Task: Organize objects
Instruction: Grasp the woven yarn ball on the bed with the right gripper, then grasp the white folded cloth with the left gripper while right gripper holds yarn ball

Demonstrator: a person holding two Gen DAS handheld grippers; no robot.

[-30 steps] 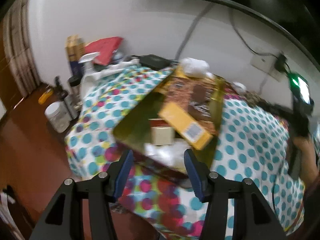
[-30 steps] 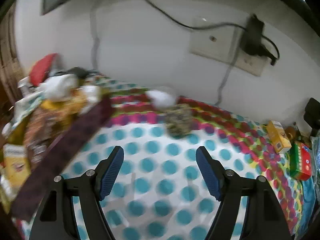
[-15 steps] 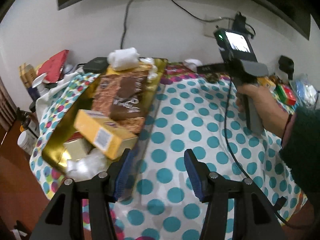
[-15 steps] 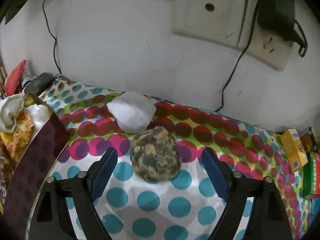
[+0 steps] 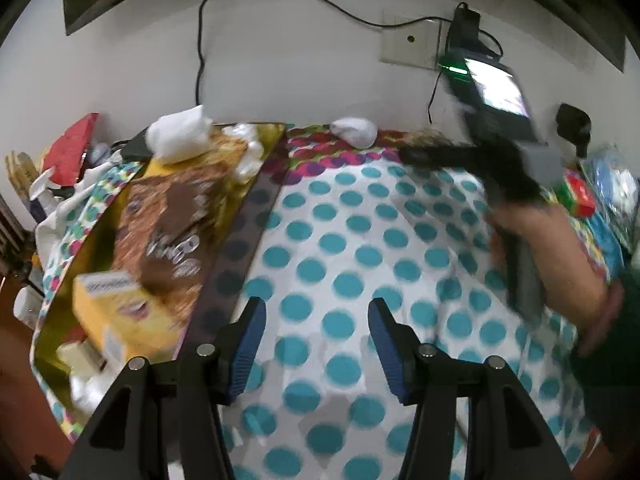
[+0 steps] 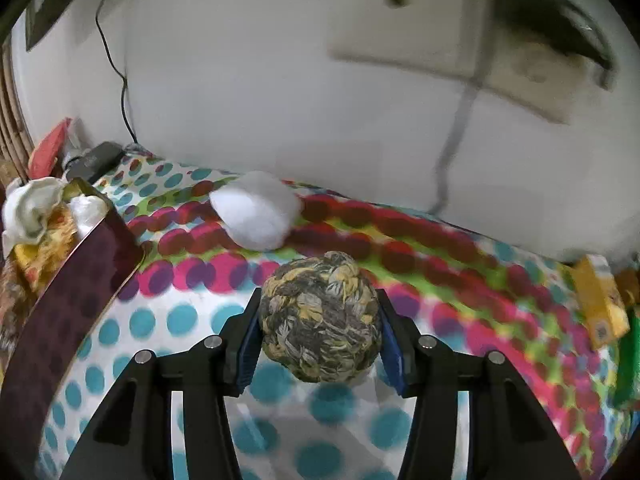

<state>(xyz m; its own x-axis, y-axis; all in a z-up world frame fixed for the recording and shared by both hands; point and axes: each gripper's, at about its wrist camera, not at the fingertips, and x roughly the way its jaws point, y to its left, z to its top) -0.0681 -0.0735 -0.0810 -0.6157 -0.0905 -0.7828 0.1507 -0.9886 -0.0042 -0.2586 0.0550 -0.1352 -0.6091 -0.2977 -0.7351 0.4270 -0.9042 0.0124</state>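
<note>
My right gripper [image 6: 320, 334] is shut on a mottled yellow-grey ball [image 6: 320, 316], both pads against its sides, over the polka-dot cloth [image 6: 160, 320]. A white cotton wad [image 6: 256, 210] lies just beyond it near the wall. My left gripper [image 5: 316, 336] is open and empty above the cloth [image 5: 360, 248]. To its left stands a gold-lined box [image 5: 236, 240] holding a brown packet [image 5: 172, 224], a yellow carton [image 5: 120, 312] and white wads [image 5: 180, 140]. The right gripper body [image 5: 500, 152] shows in the left wrist view, blurred.
The box's maroon wall [image 6: 60, 320] stands at the left. A yellow carton [image 6: 600, 304] and a green item [image 6: 630, 360] lie at the right. Bottles [image 5: 40, 192] and a red packet [image 5: 72, 148] crowd the far left. A wall socket with plug [image 5: 420, 40] is behind.
My right gripper moved forward and closed on the mottled ball, which lay free between its fingers before. My left gripper swung right, from over the box to over the cloth.
</note>
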